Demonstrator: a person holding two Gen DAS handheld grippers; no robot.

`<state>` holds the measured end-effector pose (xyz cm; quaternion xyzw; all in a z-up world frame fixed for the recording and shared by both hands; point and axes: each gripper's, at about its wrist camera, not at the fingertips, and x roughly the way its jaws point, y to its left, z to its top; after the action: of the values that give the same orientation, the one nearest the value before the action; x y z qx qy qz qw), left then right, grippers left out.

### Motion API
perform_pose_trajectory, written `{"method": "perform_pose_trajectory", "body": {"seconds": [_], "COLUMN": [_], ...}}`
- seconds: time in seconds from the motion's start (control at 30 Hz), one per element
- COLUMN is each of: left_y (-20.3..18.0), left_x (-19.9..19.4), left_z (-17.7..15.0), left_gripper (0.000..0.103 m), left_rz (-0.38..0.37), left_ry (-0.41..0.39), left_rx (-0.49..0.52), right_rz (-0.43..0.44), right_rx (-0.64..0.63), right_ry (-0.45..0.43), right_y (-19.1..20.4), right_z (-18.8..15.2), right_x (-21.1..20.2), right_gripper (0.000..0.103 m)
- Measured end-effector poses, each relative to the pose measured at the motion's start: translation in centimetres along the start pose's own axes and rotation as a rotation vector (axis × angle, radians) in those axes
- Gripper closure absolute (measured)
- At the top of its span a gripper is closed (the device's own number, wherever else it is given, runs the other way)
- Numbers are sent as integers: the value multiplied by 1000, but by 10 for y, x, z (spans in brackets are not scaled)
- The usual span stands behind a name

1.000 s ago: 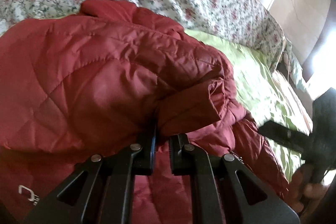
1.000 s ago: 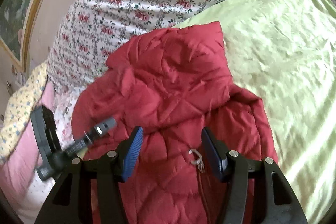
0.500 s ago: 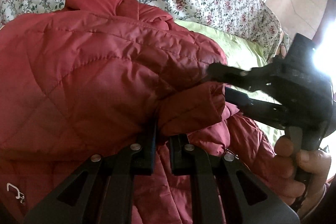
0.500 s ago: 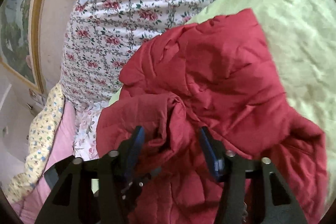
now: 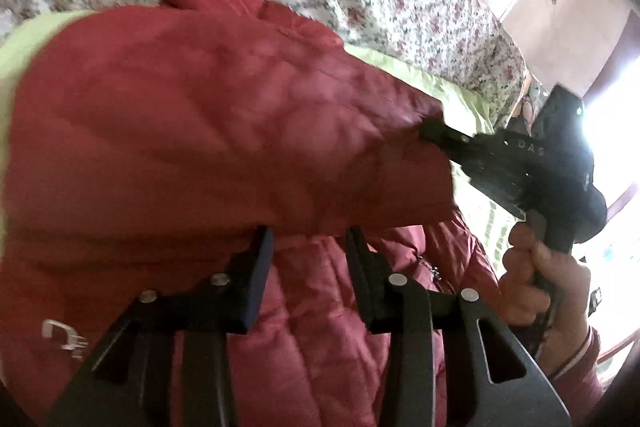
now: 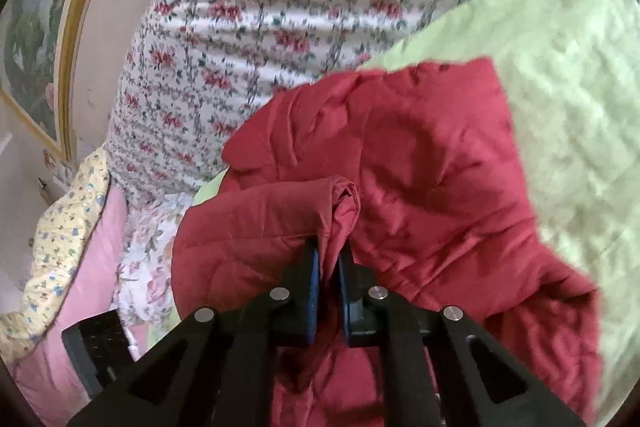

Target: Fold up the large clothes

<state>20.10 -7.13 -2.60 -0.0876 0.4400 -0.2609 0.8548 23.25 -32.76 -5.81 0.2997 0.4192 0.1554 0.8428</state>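
Across the bed, my right hand-held gripper has just pinched the jacket sleeve as my left hand-held gripper spread, releasing it.

The red jacket is motion-blurred in the left wrist view; its lower part runs off the bottom edge. The right tongs tips are buried in the sleeve fabric there. The floral bedsheet is smeared. The framed picture is cut by the left edge.
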Motion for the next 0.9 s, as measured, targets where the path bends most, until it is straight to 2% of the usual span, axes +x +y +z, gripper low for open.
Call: {"method": "perform_pose_trajectory", "body": {"seconds": [0.13, 0.33, 0.53, 0.6, 0.7, 0.73, 0.8, 0.83, 0.9], "left_y": [23, 68, 101, 107, 110, 110, 110, 110, 111], "left_x": [-22, -32, -14, 2, 14, 16, 17, 17, 19], "left_z": [13, 37, 46, 45, 40, 38, 37, 36, 35], "left_gripper": [68, 68, 68, 68, 68, 68, 68, 68, 68], "left_rz": [60, 154, 203, 209, 228, 220, 224, 225, 229], "left_ry": [-46, -75, -49, -12, 24, -7, -7, -8, -10], "left_rx": [-11, -76, -112, -108, -92, -81, -77, -76, -76], "right_rz": [-40, -107, -156, -158, -188, -215, -304, -322, -295], "right_rx": [12, -8, -28, -34, -48, -60, -115, -150, -211], "right_ry": [-37, -59, -40, -28, -42, -64, -167, -213, -232], "right_y": [-14, -26, -31, -32, -27, -22, -6, 4, 20], "right_z": [10, 16, 7, 5, 7, 7, 5, 3, 0], "right_x": [-13, -12, 3, 6, 0, -6, -25, -32, -34], "right_gripper": [95, 96, 96, 95, 83, 80, 68, 67, 66]}}
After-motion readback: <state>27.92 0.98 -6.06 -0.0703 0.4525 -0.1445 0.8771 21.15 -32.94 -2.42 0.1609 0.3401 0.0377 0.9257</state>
